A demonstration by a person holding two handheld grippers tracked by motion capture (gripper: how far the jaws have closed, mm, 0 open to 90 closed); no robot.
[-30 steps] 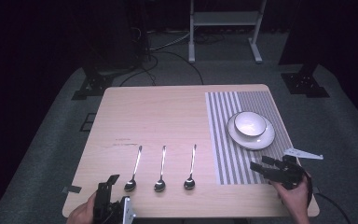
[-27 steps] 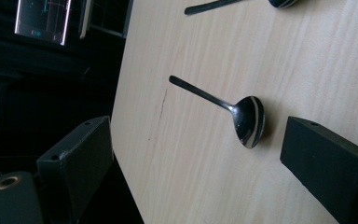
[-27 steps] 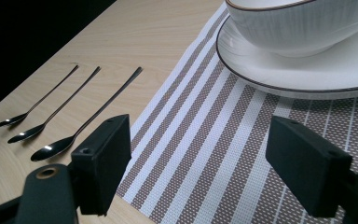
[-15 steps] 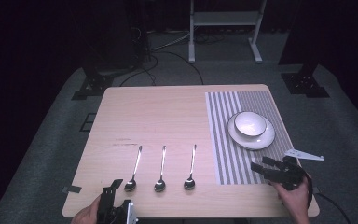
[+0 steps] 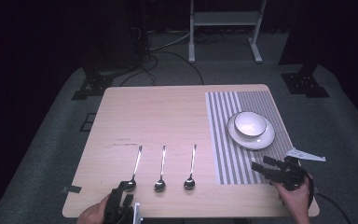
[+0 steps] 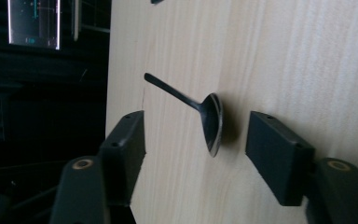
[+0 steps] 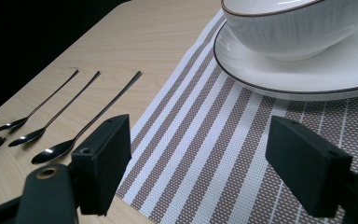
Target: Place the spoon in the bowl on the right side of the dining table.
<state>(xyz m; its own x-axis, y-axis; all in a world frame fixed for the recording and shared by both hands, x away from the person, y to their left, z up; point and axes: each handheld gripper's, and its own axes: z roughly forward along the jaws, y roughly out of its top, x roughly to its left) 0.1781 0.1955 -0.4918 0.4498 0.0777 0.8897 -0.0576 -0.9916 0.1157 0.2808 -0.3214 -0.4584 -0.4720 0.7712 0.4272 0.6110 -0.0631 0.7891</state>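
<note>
Three metal spoons lie side by side on the wooden table [image 5: 168, 116]: a left spoon [image 5: 134, 171], a middle spoon [image 5: 161, 172] and a right spoon [image 5: 191, 169]. My left gripper [image 5: 122, 195] is open at the table's front edge, its jaws either side of the left spoon's bowl [image 6: 213, 122] without touching it. My right gripper [image 5: 263, 169] hovers open over the striped placemat [image 5: 228, 149] at the front right. A white bowl [image 5: 250, 123] sits on a white plate [image 5: 261, 139] ahead of it; bowl [image 7: 303, 23] and plate [image 7: 326, 74] loom close in the right gripper view.
The placemat [image 7: 205, 154] covers the table's right side. The spoons [image 7: 81, 130] lie to the left of my right gripper. A white metal stand [image 5: 223, 28] and dark equipment bases stand on the grey floor behind the table.
My left gripper has moved forward and to the right along the front edge, up to the left spoon's bowl. The right gripper has stayed put.
</note>
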